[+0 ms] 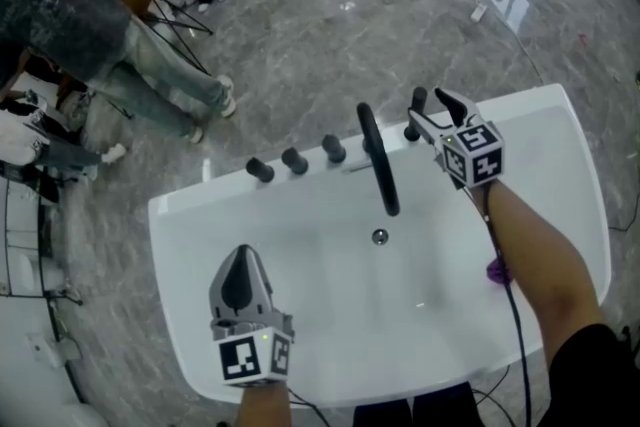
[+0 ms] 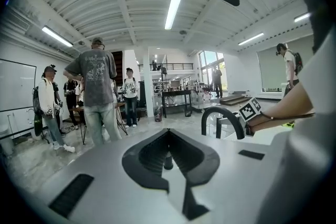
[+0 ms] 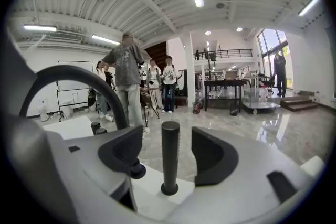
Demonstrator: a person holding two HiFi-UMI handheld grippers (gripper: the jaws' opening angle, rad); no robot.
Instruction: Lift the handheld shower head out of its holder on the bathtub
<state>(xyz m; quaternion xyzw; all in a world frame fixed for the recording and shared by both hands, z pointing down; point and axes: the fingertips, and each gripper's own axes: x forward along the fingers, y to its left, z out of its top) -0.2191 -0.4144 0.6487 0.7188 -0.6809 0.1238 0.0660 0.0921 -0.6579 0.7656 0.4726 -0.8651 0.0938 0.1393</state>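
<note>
The handheld shower head [image 1: 418, 99] is a slim black stick standing upright in its holder on the far rim of the white bathtub [image 1: 560, 130]. My right gripper [image 1: 428, 113] is open around it. In the right gripper view the shower head [image 3: 170, 157] stands between the two black fingers [image 3: 210, 157], and neither pad touches it. My left gripper [image 1: 240, 277] hangs shut over the near part of the tub basin, well away from the shower head. In the left gripper view its jaws [image 2: 168, 139] meet in a point with nothing held.
A black arched spout [image 1: 379, 160] reaches over the basin just left of the shower head. Three black knobs [image 1: 294, 160] line the rim further left. A drain [image 1: 379, 236] sits mid-basin. People [image 1: 100, 35] stand on the marble floor beyond the tub, at upper left.
</note>
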